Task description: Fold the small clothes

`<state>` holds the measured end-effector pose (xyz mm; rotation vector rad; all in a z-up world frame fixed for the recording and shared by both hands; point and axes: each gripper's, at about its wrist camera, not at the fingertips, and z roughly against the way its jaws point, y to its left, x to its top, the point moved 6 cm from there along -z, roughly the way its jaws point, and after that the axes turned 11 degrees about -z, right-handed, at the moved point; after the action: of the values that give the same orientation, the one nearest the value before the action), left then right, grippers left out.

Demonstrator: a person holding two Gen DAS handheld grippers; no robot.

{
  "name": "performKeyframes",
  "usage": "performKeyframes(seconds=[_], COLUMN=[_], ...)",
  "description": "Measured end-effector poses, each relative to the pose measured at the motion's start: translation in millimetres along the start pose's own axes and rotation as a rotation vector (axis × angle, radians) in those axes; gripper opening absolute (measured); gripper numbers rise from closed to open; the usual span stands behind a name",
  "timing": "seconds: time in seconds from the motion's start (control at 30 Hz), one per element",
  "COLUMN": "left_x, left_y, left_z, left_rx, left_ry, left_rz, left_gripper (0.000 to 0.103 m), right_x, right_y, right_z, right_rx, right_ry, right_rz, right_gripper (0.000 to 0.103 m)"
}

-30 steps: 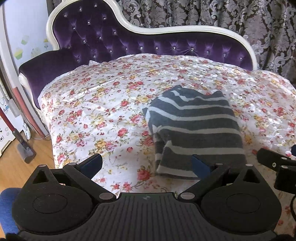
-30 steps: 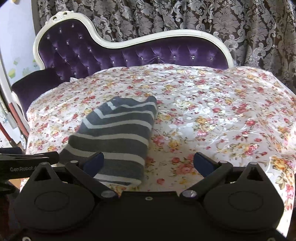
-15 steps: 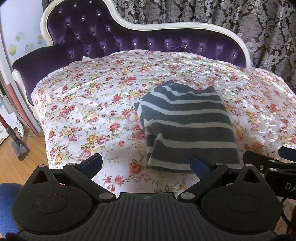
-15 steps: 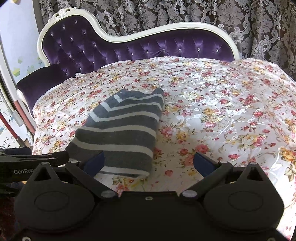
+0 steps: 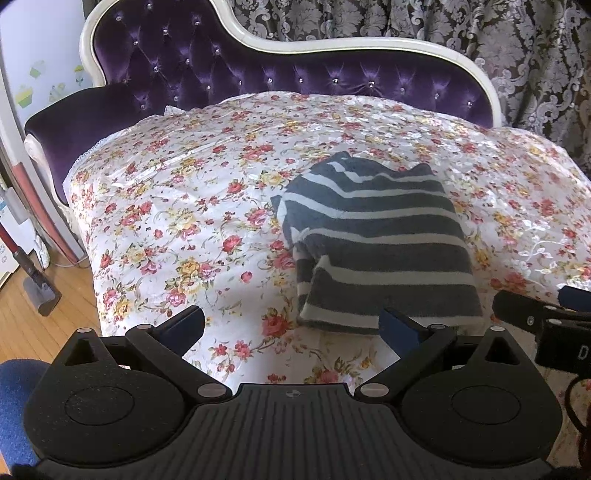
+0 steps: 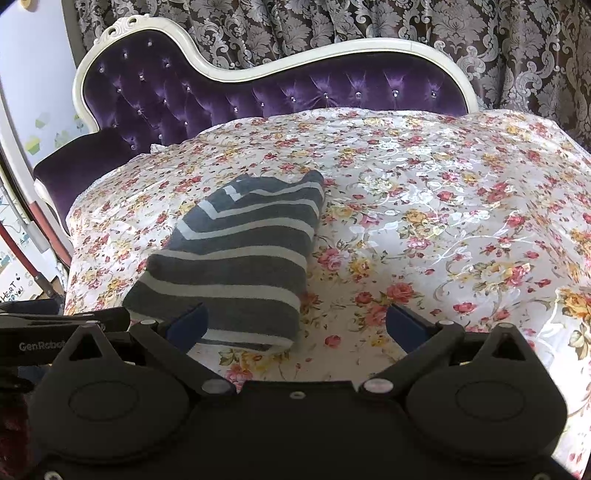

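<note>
Floral bedspread [image 5: 192,206] over purple tufted chaise [image 6: 229,96], damask curtain [image 6: 406,26] behind. Folded grey striped garment [image 5: 380,243] lying on spread. Left gripper [image 5: 291,326], right gripper [image 6: 295,325] both spread wide, empty. "GenRobot" partly readable.

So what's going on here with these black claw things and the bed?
A person is folding small clothes with a handheld gripper in each hand. A striped garment lies folded on the floral bedspread. The left gripper and right gripper are both open and hold nothing, hovering at its near edge.
</note>
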<state>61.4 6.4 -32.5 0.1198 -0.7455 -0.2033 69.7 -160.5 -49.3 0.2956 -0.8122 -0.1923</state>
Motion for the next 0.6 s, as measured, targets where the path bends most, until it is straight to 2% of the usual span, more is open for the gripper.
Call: performKeyframes(seconds=[0.6], left_x=[-1.5], left_y=[-3.8], left_z=[-2.8], left_rx=[-0.021], left_ry=[0.01], left_rz=[-0.001], left_gripper=[0.102], right_x=[-4.4], right_y=[-1.7], right_z=[-8.6], right_rx=[0.001], right_ry=[0.036], right_rz=[-0.021], right_gripper=[0.102])
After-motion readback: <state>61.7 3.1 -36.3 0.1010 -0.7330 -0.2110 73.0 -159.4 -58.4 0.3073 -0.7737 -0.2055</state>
